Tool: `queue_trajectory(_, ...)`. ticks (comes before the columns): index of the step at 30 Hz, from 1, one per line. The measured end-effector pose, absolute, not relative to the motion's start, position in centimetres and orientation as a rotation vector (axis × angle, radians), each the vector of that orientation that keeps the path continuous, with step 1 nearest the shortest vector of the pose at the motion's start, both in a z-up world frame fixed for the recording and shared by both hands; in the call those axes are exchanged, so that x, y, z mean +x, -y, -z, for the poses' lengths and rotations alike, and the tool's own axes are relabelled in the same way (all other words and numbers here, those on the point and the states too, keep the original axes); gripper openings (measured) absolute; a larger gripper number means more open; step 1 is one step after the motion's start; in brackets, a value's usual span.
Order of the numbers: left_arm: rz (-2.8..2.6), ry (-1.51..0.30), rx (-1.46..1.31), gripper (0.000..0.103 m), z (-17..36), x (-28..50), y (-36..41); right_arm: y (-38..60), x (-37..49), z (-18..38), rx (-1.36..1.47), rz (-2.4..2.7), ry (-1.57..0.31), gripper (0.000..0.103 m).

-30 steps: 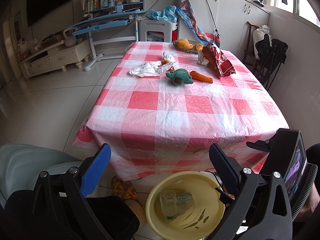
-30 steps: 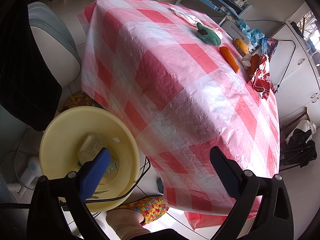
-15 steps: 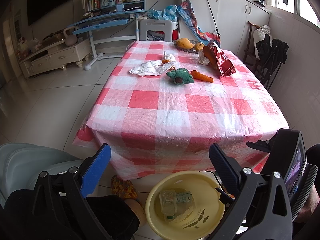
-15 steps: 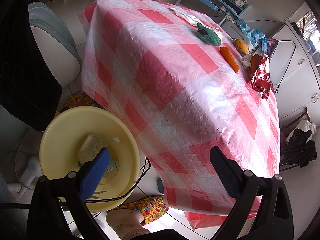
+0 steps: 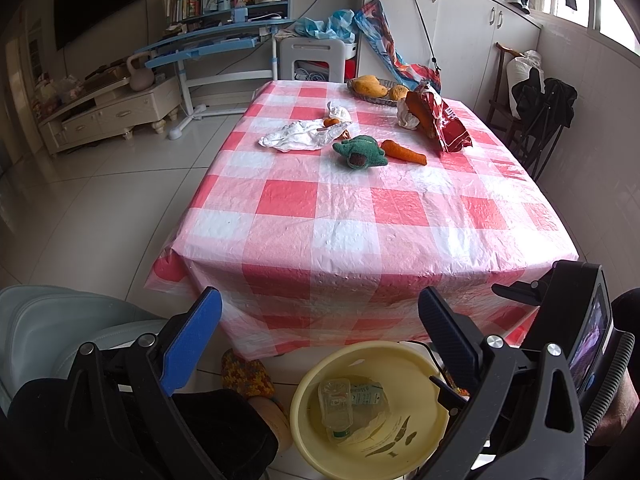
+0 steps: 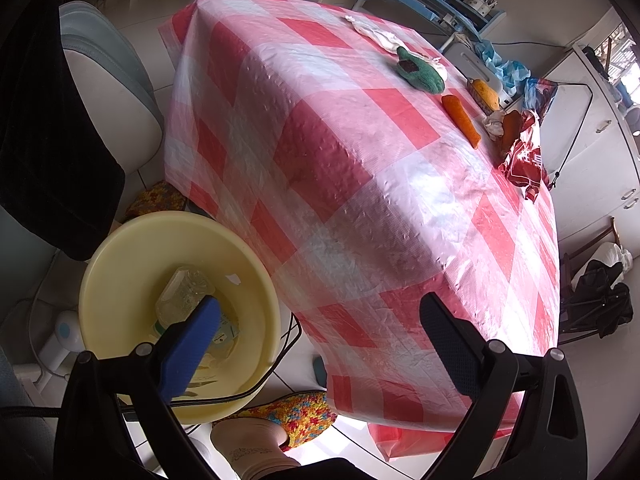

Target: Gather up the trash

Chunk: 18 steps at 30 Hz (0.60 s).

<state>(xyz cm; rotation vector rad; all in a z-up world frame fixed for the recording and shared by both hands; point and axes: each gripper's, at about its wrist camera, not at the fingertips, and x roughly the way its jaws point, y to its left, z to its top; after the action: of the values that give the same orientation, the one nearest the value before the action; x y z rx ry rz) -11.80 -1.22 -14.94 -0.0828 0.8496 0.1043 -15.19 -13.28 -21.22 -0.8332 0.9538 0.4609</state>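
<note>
Logging what I see from both wrist cameras: my left gripper [image 5: 320, 332] sits at the bottom of its frame, fingers spread wide with nothing between them; my right gripper [image 6: 316, 328] is likewise wide apart and empty, low in its own frame. Yellow basin [image 5: 312, 384] stands on the floor tiles below the near edge of the table, bottom centre of the left view and lower left of the right view [image 6: 96, 276]; inside it lie a clear plastic bottle [image 5: 335, 404] and a small carton [image 5: 366, 396]. Checked tablecloth [image 5: 360, 216], red and white, covers the table through the middle of both frames. Remaining items sit toward the far end, upper centre of the left view: white crumpled wrapper [image 5: 298, 136], green knitted toy [image 5: 360, 152], carrot [image 5: 403, 152] just beside the toy, red snack bag [image 5: 442, 122], crumpled tissue [image 5: 406, 118] touching the bag's left side, fruit dish [image 5: 378, 88] at the far edge. Crocheted slipper [image 6: 296, 412] on a foot shows at the bottom of the right view, beside the basin.
</note>
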Motion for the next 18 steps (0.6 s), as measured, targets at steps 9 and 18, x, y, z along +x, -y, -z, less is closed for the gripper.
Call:
queue_trajectory(9,-0.105,-0.853,-0.085,0.096,14.98,-11.68,1.18,13.26,-15.21,21.23,-0.832,-0.461,-0.955,0.095)
queue_trajectory(18,-0.106,-0.859,-0.088,0.096,14.97,-11.51,1.05,13.18,-15.22,21.19,-0.832,-0.464,-0.954,0.095)
